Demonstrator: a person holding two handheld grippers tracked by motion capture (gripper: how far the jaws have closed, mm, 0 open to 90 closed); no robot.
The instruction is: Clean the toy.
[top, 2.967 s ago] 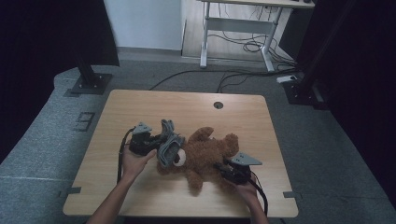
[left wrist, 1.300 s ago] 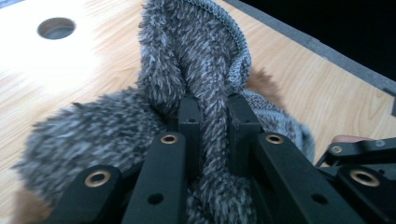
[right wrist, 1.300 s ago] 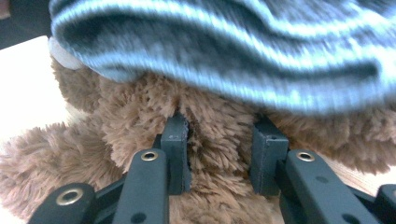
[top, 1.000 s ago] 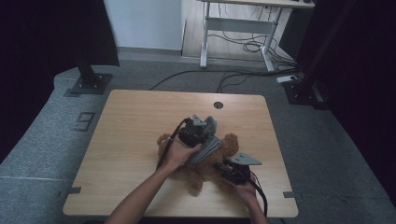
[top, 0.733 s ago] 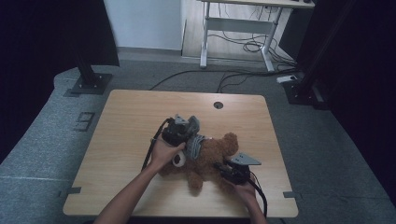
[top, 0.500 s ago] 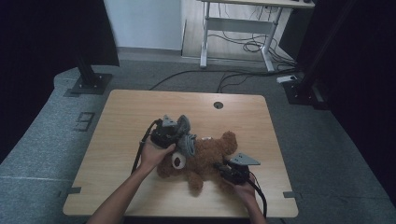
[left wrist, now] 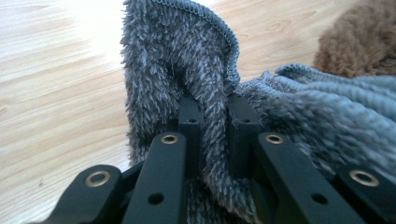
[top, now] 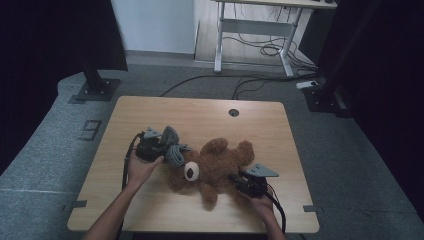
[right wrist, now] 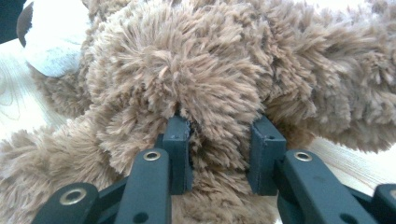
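We see fluffy brown plush teddy bear (top: 215, 167) lying flat, centre of light wooden tabletop (top: 200, 112). Left tool (top: 161, 148) at bear's 9 o'clock, jaws clamped on fold of fuzzy grey knitted cloth (left wrist: 187, 65); cloth touches bear's head. Right tool (top: 240, 182) at bear's 4 o'clock, jaws clamped on tuft of bear's fur.

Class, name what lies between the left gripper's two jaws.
In the left gripper view, a fold of the grey fuzzy cloth is pinched between the left gripper jaws.
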